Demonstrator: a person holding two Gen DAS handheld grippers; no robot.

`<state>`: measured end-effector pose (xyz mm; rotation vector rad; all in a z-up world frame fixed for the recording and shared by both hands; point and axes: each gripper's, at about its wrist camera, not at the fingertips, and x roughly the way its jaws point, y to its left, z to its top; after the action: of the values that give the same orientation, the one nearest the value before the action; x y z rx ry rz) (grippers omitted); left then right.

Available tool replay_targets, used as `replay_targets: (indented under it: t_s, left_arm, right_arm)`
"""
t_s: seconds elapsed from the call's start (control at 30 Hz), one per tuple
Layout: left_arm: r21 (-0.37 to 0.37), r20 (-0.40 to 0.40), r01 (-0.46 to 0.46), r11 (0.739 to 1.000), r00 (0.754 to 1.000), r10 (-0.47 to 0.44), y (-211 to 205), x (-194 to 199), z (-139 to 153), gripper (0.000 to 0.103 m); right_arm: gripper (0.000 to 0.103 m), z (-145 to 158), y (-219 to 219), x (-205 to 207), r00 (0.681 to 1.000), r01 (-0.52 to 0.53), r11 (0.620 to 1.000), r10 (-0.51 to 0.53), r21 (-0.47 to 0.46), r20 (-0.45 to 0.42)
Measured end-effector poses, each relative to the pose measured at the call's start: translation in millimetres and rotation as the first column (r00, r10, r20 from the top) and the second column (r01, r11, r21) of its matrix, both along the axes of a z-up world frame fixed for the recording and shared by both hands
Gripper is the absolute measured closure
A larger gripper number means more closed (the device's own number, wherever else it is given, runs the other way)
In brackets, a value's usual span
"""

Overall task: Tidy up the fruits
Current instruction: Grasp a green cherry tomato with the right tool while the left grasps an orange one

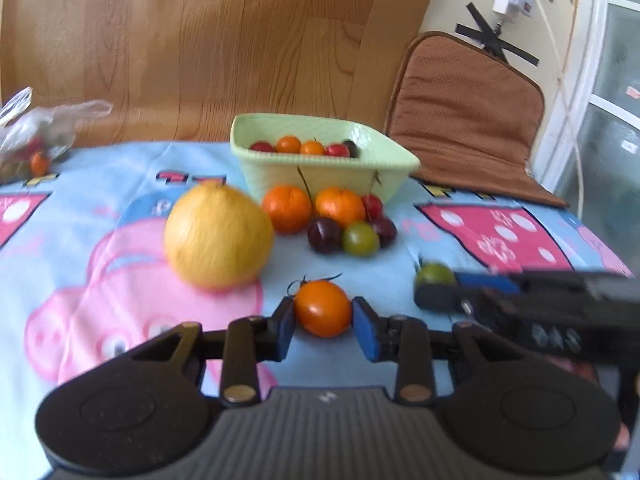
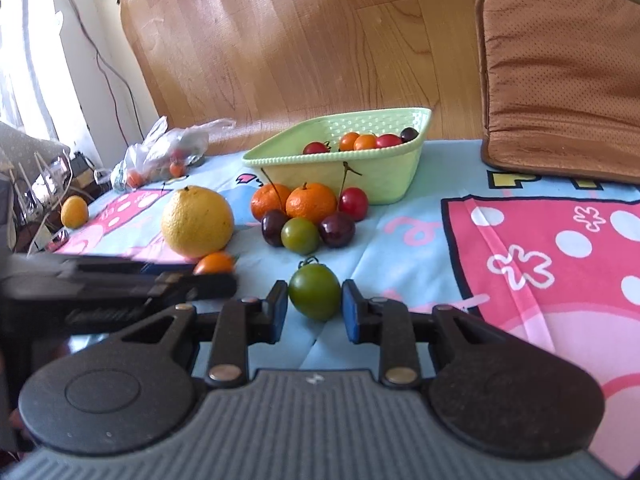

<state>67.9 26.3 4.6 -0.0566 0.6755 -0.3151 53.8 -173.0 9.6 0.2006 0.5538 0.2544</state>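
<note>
An orange cherry tomato [image 1: 323, 308] with a green stalk sits on the tablecloth between the blue pads of my left gripper [image 1: 323, 314], which touch both its sides. My right gripper [image 2: 315, 302] is shut the same way on a green tomato [image 2: 315, 291]. The two grippers lie side by side; the right one's fingers [image 1: 444, 300] show at the right of the left wrist view. Behind them stands a pale green basket [image 1: 320, 178] holding several small red and orange tomatoes.
A large yellow citrus [image 1: 219, 236] lies to the left. Two mandarins [image 1: 287, 208], cherries and a green tomato [image 1: 360, 239] cluster before the basket. A plastic bag [image 2: 168, 152] of fruit lies at the far left, with a small yellow fruit [image 2: 74, 211] near the left table edge. A brown cushion [image 1: 468, 120] stands at the back right.
</note>
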Motion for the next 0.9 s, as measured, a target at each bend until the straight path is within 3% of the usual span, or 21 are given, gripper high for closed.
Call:
replay_targets:
  t_s: [0.1,0.3,0.47,0.57,0.7,0.77,0.9]
  left_arm:
    - [0.017,0.016,0.018,1.000,1.000,-0.018,0,-28,1,0.072]
    - [0.033,0.037,0.056,0.998,0.998,-0.057,-4,-64,-1,0.071]
    - [0.018,0.047,0.012,1.000,0.999,-0.013,1,-70,-2,0.054]
    - [0.015,0.053,0.006,1.000,0.999,-0.007,4,-72,-1,0.053]
    - [0.014,0.058,0.011,1.000,0.998,-0.012,2,-66,1,0.054]
    - [0.010,0.049,0.022,1.000,0.999,-0.023,0,-64,-1,0.062]
    - [0.010,0.056,0.028,1.000,0.998,-0.029,0,-65,-5,0.068]
  right_arm:
    - [0.071,0,11,-13,1.000,-0.015,0.998,0.015,-0.062,0.013]
    - [0.070,-4,29,-62,0.998,-0.057,0.995,0.060,-0.078,0.033]
    - [0.065,-4,37,-68,0.999,-0.026,0.991,0.032,-0.132,0.040]
    - [0.058,-5,38,-70,0.999,-0.006,0.990,0.012,-0.139,0.043]
    - [0.058,-5,40,-69,0.999,0.012,0.987,-0.005,-0.158,0.046]
    - [0.058,-6,39,-67,0.999,0.021,0.986,-0.013,-0.164,0.046]
    - [0.058,-6,43,-66,0.999,0.021,0.981,-0.012,-0.195,0.049]
